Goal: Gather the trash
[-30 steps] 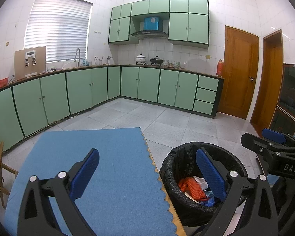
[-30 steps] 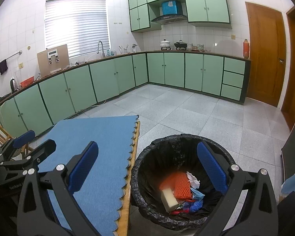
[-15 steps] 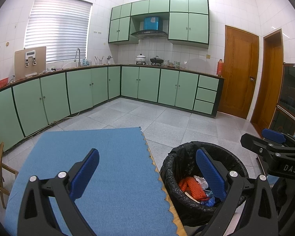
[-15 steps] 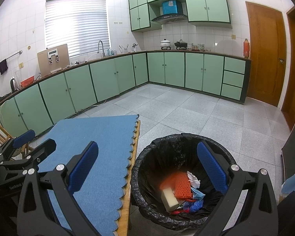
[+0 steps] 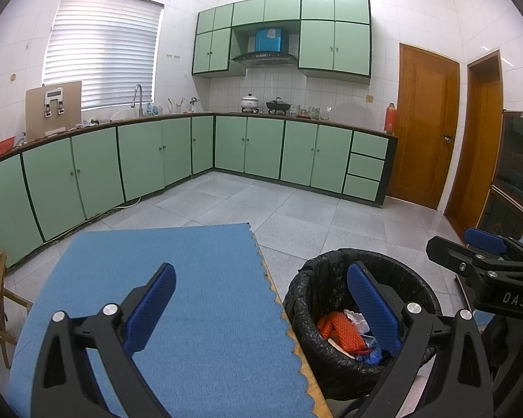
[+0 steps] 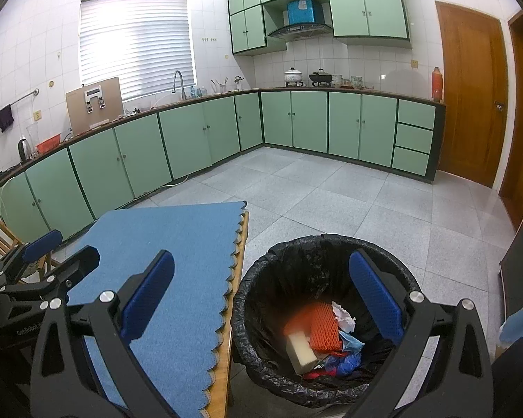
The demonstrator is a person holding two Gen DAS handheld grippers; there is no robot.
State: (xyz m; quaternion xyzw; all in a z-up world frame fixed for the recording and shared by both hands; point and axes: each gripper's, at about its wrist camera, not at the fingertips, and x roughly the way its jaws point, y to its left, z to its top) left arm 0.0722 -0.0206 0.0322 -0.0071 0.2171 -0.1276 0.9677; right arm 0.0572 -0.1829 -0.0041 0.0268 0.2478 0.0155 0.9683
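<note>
Left tool [image 5: 261,306]: black angular frame with bright screw heads and ribbed blue pads; jaws spread wide, holding nothing, one finger over the mat and the other over the bin.
Right tool [image 6: 261,296]: same black frame and textured blue pads; jaws spread wide and empty, hanging above the bin's near rim.
Bin [image 6: 261,278]: round, lined with a crinkled glossy black plastic bag folded over its rim; it stands on the floor just beside the counter's edge.
Trash [image 6: 326,332]: lies in the bottom of the bin, a heap with an orange foam net of diamond mesh, a pale rectangular block, crumpled white paper, and blue and red scraps.
Mat [image 5: 198,289]: blue, with a fine felt-like grain and a scalloped right edge; it covers the counter top.
Counter [image 6: 242,240]: a wooden strip shows along the mat's scalloped edge.
Floor [image 6: 331,195]: large speckled grey tiles, smooth and faintly shiny.
Cabinets [image 5: 261,153]: flat pale green doors framed in dark trim, with small round knobs, along two walls.
</note>
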